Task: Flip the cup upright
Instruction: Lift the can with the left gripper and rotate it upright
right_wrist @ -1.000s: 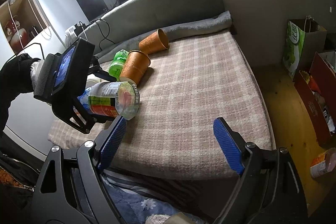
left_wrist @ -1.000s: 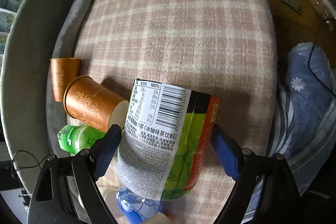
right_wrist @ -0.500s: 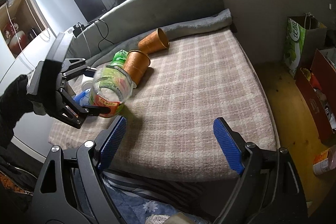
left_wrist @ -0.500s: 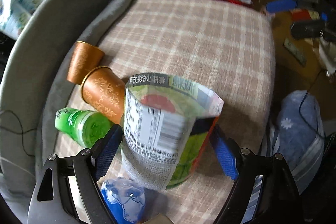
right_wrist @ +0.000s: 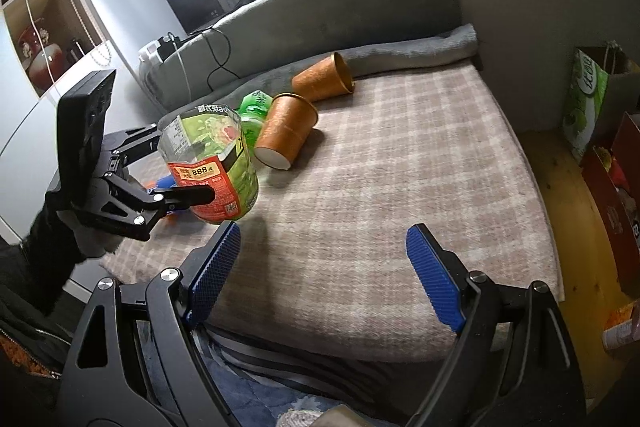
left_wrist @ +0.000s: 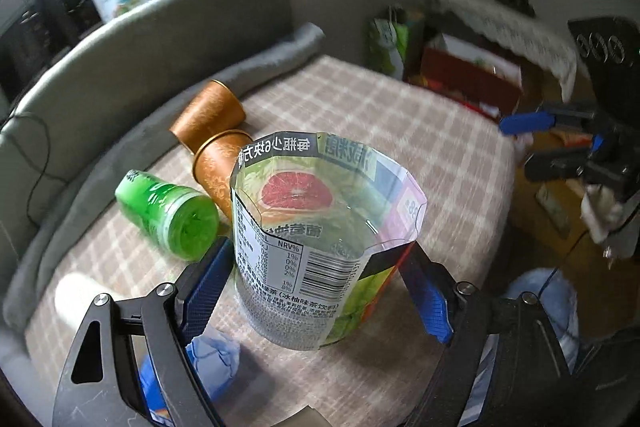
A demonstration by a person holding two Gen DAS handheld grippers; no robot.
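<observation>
My left gripper (left_wrist: 320, 279) is shut on a clear plastic cup cut from a labelled drink bottle (left_wrist: 320, 247), and holds it nearly upright, mouth up, just above the plaid cushion (left_wrist: 420, 131). The cup also shows in the right wrist view (right_wrist: 212, 167), held by the left gripper (right_wrist: 200, 187). Two copper paper cups lie on their sides: one (right_wrist: 286, 131) next to the held cup, one (right_wrist: 322, 79) farther back. My right gripper (right_wrist: 324, 275) is open and empty over the cushion's front edge.
A green bottle (left_wrist: 168, 215) lies on its side beside the near copper cup. A blue object (left_wrist: 208, 359) lies under the left gripper. A grey backrest and rolled blanket (right_wrist: 400, 47) bound the cushion. Boxes and a green bag (right_wrist: 588, 99) stand on the floor at right.
My left gripper has rotated the plastic cup from lying sideways to mouth-up and lowered it toward the cushion. The right gripper has stayed open and still.
</observation>
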